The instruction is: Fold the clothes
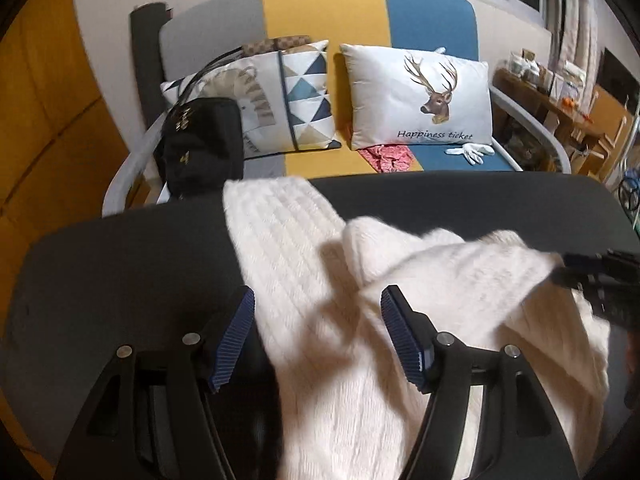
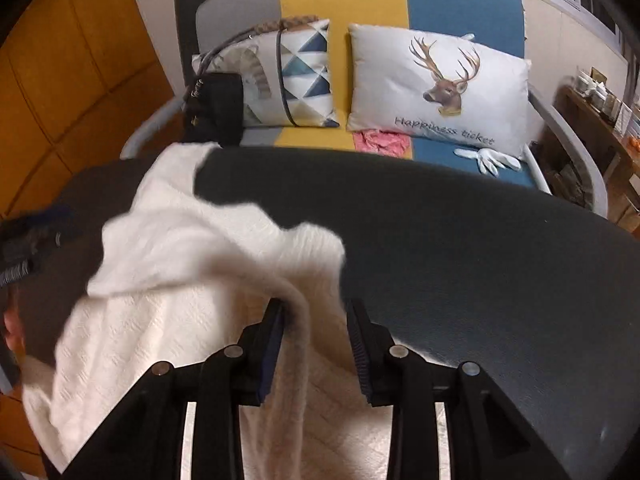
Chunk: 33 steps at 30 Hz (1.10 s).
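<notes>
Item: cream knit sweater (image 1: 304,280), lying rumpled across our dark desk (image 1: 120,248). At left, our left tongs (image 1: 318,336) stand wide over the fabric, gripping nothing. At right, our right tongs (image 2: 316,344) are narrower, a thick fold of the sweater between the pads (image 2: 362,354); whether it is pinched we cannot tell. Beyond the desk: sofa (image 1: 320,12), deer cushion (image 1: 420,96).

Cream ribbed-knit sweater (image 1: 288,248) on dark grey table (image 1: 120,248); sofa (image 1: 320,12) striped grey, yellow, blue.
</notes>
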Available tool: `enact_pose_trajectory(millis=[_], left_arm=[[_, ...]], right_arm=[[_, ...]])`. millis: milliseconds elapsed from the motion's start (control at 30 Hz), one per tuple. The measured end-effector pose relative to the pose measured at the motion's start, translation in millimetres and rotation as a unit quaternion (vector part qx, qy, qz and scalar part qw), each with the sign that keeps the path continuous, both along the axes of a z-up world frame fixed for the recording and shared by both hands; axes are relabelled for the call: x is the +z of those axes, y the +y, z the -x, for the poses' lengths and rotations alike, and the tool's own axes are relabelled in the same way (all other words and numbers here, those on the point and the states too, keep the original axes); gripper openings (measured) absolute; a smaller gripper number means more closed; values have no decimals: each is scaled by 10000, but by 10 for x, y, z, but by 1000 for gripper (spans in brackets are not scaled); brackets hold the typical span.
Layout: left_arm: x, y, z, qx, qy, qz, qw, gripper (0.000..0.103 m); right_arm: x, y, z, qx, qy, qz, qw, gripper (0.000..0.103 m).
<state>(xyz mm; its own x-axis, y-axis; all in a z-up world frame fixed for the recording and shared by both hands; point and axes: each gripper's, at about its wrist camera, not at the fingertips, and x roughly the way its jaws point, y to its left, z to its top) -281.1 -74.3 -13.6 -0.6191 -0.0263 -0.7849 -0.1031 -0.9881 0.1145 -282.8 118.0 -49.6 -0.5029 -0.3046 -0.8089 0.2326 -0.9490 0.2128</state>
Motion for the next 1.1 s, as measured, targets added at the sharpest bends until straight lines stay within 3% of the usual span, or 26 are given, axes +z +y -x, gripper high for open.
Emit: enact_pose_trajectory(millis=[33, 67, 133, 167, 200, 233, 333, 400, 500, 567, 633, 733, 933, 1100], left_arm=[[-19, 19, 77, -46, -11, 23, 10000, 69], [-15, 40, 177, -57, 13, 91, 9999, 69], [-6, 52, 323, -21, 78, 258, 9996, 69], [-10, 40, 398, -21, 51, 288, 9996, 69], [0, 29, 439, -23, 23, 289, 9996, 69], [9, 12, 481, 3, 11, 315, 9995, 69], [20, -31, 624, 52, -17, 442, 9990, 69], [-65, 47, 766, -293, -272, 712, 9967, 72], [-187, 209, 916, -903, -745, 787, 9900, 72], [-204, 297, 980, -1163, -727, 698, 9881, 72], [-227, 351, 1039, -1331, -748, 543, 9868, 72], [-368, 420, 1154, -1622, -1125, 436, 9793, 72], [-671, 581, 1239, -1956, -1384, 1153, 9640, 72], [-669, 575, 1366, -1804, -1061, 1449, 9671, 72]], right_arm=[[8, 15, -32, 173, 9, 188, 9997, 32], [48, 74, -54, 449, -82, 863, 9952, 35], [168, 181, -144, 1265, -217, 2340, 9637, 33], [251, 244, -199, 1252, 20, 2361, 9636, 33], [342, 311, -255, 1095, 355, 2149, 9698, 34], [350, 372, -229, 847, 409, 1823, 9787, 34], [246, 498, -60, 207, 209, 755, 9967, 34], [74, 450, 44, 237, -15, 147, 9996, 35], [-186, 338, 112, 391, -155, -523, 9977, 35], [-313, 335, 148, 439, -180, -513, 9976, 35], [-407, 342, 164, 617, -239, -191, 9976, 36], [-540, 386, 170, 780, -521, 117, 9955, 38], [-637, 443, 131, 720, -620, 179, 9953, 39], [-660, 468, 129, 709, -549, 163, 9958, 38]])
